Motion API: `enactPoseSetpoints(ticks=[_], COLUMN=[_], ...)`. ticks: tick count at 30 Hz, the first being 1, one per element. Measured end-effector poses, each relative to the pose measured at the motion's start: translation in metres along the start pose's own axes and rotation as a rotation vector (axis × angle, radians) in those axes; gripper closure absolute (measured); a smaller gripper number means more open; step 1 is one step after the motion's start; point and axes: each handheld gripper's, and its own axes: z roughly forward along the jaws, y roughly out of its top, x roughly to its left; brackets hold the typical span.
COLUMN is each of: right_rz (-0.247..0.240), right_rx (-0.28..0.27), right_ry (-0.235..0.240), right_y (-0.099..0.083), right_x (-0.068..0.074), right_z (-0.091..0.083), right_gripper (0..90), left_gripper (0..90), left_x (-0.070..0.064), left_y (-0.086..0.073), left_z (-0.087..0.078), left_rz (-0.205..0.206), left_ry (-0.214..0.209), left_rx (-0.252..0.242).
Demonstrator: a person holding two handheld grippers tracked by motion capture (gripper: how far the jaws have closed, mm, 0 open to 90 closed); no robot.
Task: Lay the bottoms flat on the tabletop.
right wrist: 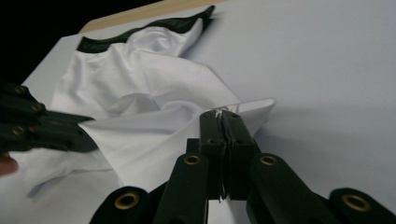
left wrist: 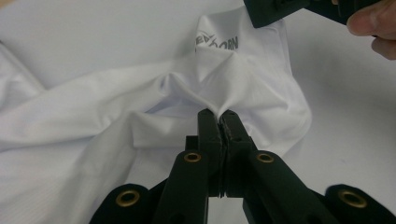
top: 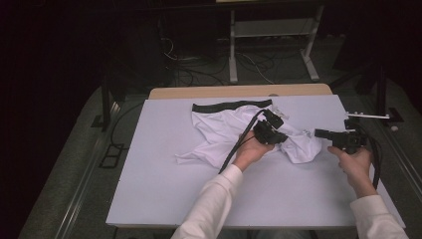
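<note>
the white shorts [top: 239, 135] are lying crumpled on the far half of the pale table [top: 164, 189], their black waistband [top: 231, 105] stretched along the far edge and one leg bunched toward the right. a grey printed logo [left wrist: 217, 43] is showing on that leg in the left gripper view.

the left gripper [left wrist: 222, 116] is pinching a ridge of the fabric — its jaws are pressed together with cloth puckering out from between the tips. the right gripper [right wrist: 223, 114] is also clamped shut, and a thin edge of the white hem seems to be caught at its tips, though the high view is too dim to confirm how much cloth it is holding there [top: 322, 133].

judging from this, the work is sitting at the spreading stage: both hands are taking hold of the rumpled leg before flattening it. the next move is probably calling for the two grippers to draw apart, keeping the cloth low over the table — pulling evenly, since a thin hem grip could slip free under tension.
</note>
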Motion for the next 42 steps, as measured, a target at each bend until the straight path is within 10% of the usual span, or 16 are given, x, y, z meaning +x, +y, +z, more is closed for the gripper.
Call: enactPoseSetpoints(ticks=[9, 21, 24, 42], right_rz=[-0.023, -0.015, -0.001, 0.029], right_rx=[-0.003, 0.055, 0.061, 0.074], right_ry=[0.051, -0.017, -0.012, -0.018], right_y=[-0.011, -0.017, -0.018, -0.021], right_x=[0.029, 0.013, 0.007, -0.002], right_z=[-0.016, -0.002, 0.000, 0.004], right_gripper=[86.7, 86.7, 86.7, 86.7], left_gripper=[87.5, 86.5, 73.4, 39.5], left_x=[0.001, 0.019, 0.020, -0.015], left_y=[-0.002, -0.022, -0.026, -0.042], left_z=[-0.040, 0.027, 0.033, -0.021], left_rz=[-0.010, -0.067, -0.082, 0.025], left_ry=[-0.011, 0.029, 0.016, -0.004], left_rx=[0.107, 0.085, 0.091, 0.011])
